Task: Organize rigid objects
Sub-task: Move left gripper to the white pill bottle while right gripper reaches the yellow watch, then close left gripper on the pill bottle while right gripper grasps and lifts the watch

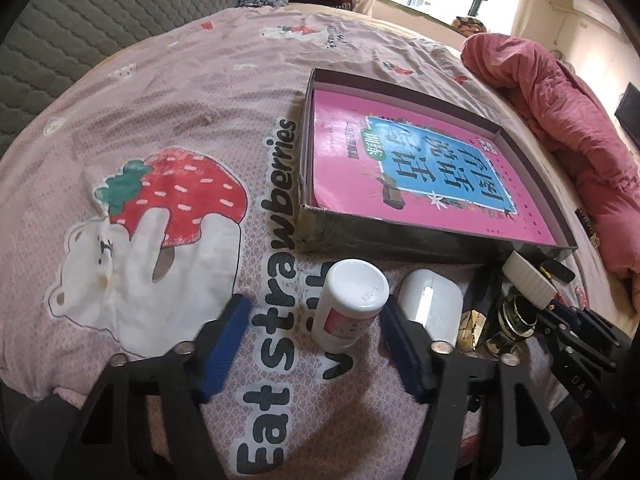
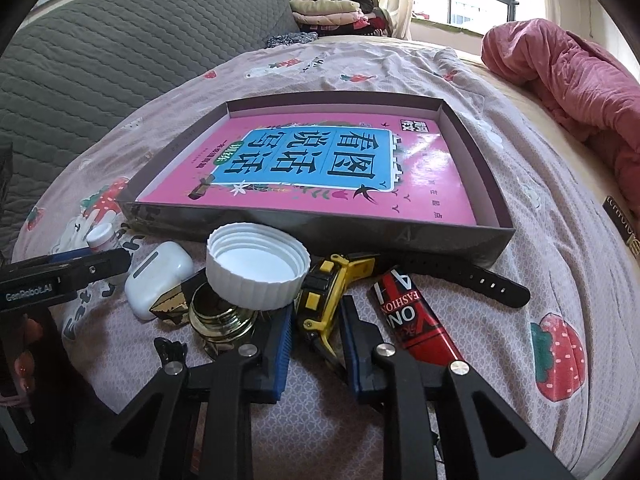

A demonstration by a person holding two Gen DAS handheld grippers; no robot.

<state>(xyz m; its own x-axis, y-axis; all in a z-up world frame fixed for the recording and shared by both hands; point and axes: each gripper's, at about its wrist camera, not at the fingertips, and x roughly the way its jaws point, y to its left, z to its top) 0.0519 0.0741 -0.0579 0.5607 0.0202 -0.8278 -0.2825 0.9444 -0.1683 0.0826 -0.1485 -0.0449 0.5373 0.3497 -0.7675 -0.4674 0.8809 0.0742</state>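
On a bed spread with a pink strawberry-and-bear sheet, a shallow dark cardboard tray holds a pink Chinese-language workbook lying flat inside it. A cluster of small rigid items sits on the sheet just in front of the tray's near wall.

The left gripper is spread wide, its blue-padded fingers on either side of a white pill bottle that stands upright on the sheet; the right-hand pad sits very close to the bottle, the other apart from it, so nothing is grasped. Just beside the bottle lies a white earbuds case.

The right gripper is also released, its fingers flanking the body of a yellow-and-black wristwatch, whose black strap runs along the tray's front wall. A white ribbed screw cap rests tilted on a gold-rimmed glass jar, with a small gold faceted object touching the jar and the earbuds case. A red-and-black tube printed "FASHION" lies just right of the watch.
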